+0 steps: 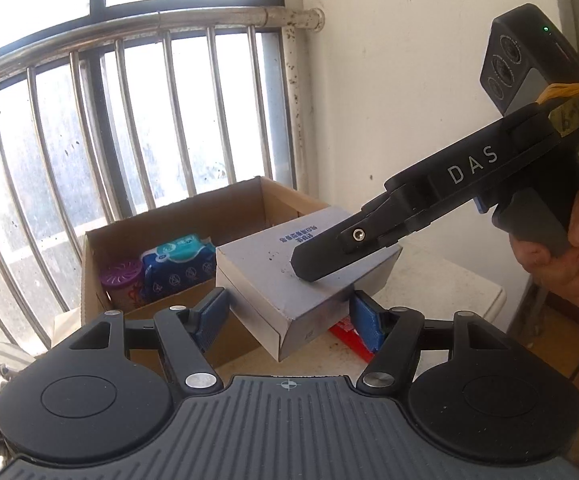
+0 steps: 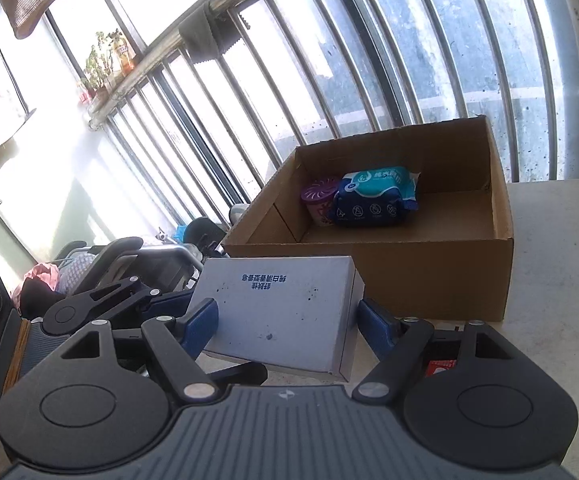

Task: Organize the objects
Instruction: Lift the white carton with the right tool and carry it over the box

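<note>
- The surface (image 2: pixel 549 260) carries the cardboard box (image 2: pixel 429 272), which stands open at the top against the window bars, so it can receive things from above.
- The white carton (image 2: pixel 281 312) is in the air, just in front of the cardboard box and tilted; you hold it from two sides, I judge to keep it steady on the way in.
- Your right tool (image 2: pixel 285 324) grasps the white carton by its two short ends.
- Your left tool (image 1: pixel 289 312) has a finger on each side of the white carton's lower corner; whether it presses, I cannot tell.
- The wipes pack (image 2: pixel 373 196) and the purple canister (image 2: pixel 317 200) stand together in a far corner of the cardboard box, which leaves the wide floor free.
- A small red packet (image 1: pixel 349 338) lies on the surface under the white carton.
</note>
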### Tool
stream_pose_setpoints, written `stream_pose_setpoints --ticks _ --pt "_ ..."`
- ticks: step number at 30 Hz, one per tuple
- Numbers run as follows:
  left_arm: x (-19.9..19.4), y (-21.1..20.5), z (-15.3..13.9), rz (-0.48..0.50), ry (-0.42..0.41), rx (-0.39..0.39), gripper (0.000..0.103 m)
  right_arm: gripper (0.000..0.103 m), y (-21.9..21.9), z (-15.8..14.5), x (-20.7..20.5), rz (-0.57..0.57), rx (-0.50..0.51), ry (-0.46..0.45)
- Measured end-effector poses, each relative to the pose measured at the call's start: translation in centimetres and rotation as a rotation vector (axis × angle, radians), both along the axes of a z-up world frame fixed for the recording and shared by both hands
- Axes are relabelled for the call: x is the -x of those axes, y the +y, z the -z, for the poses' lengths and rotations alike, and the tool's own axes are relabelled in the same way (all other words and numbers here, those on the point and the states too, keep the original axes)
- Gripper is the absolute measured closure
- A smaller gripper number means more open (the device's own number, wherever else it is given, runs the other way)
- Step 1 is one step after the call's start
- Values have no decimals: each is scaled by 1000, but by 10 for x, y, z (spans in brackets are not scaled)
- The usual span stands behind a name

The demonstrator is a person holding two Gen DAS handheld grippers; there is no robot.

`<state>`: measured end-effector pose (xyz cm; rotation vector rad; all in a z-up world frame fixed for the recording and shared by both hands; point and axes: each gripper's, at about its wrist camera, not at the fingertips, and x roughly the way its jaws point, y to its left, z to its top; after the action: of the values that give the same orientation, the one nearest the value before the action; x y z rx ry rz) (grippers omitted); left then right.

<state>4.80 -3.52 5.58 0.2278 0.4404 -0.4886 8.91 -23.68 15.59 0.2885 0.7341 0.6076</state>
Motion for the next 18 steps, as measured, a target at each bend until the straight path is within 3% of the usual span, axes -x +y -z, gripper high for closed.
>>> stream_pose_setpoints --ticks 9,13,18 --pt "-43 -5 -20 -18 0 -3 37 23 -1 -28 -38 21 20 -12" --pt "-81 -7 -23 -14 50 -15 37 23 4 -33 -68 32 59 -5" --pt "-133 -9 -17 -10 169 -8 37 23 9 -27 -113 59 120 44"
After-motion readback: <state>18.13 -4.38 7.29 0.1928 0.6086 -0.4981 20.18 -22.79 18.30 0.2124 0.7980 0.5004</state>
